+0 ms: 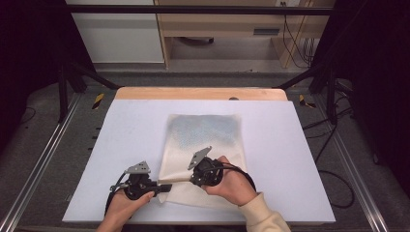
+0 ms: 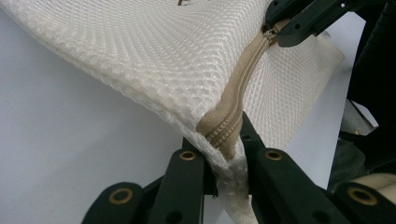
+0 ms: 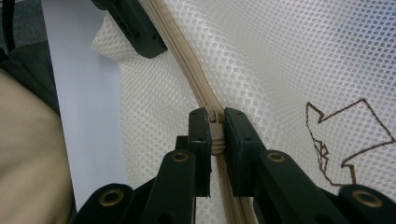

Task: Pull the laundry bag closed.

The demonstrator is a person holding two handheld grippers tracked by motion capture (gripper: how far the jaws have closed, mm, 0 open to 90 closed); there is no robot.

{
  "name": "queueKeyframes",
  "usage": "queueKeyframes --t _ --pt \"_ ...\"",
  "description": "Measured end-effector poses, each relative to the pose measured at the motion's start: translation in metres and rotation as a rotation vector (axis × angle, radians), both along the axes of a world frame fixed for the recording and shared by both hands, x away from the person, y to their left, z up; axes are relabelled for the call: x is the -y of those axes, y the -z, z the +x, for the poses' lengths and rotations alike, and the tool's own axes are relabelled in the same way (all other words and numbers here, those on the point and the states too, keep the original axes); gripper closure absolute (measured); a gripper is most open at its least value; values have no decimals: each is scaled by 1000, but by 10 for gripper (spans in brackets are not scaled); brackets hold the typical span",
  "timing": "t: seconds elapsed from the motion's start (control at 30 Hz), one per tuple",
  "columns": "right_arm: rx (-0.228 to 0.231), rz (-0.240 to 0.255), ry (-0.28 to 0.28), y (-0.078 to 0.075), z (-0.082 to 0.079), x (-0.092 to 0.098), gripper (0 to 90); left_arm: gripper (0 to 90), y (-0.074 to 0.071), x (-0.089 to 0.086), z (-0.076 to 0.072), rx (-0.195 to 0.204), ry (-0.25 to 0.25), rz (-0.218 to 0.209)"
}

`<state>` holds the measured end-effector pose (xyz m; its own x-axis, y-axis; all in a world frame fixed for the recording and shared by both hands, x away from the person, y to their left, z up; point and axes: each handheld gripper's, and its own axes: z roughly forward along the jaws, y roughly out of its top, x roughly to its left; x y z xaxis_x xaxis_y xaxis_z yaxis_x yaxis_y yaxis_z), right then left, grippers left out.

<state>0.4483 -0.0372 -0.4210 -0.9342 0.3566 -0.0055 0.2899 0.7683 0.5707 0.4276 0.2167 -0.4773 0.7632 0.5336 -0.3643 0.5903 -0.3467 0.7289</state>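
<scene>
A white mesh bag [image 1: 203, 135] lies flat on the table mat, with a beige zipper [image 2: 238, 88] along its near edge. My left gripper [image 1: 167, 186] is shut on the bag's near left corner, at the zipper's end [image 2: 226, 140]. A short way along the zipper, my right gripper [image 1: 192, 179] is shut on the zipper pull [image 3: 215, 126]. In the left gripper view, the right gripper [image 2: 299, 23] sits at the top right on the pull. The right gripper view has the left gripper [image 3: 133, 28] at its top and a brown stitched mark [image 3: 345, 140] on the mesh.
A pale mat [image 1: 125, 145] covers the table, with a wooden strip [image 1: 198, 93] at its far edge. Metal rails run down both sides. Cables [image 1: 333, 183] lie on the floor to the right. A cabinet [image 1: 217, 29] stands beyond the table.
</scene>
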Motion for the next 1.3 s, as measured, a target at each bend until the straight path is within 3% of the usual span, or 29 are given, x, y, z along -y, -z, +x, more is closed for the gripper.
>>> queueKeyframes --t 1.3 --pt "-3 4 15 -2 -1 16 818 840 0 1 0 -3 7 -2"
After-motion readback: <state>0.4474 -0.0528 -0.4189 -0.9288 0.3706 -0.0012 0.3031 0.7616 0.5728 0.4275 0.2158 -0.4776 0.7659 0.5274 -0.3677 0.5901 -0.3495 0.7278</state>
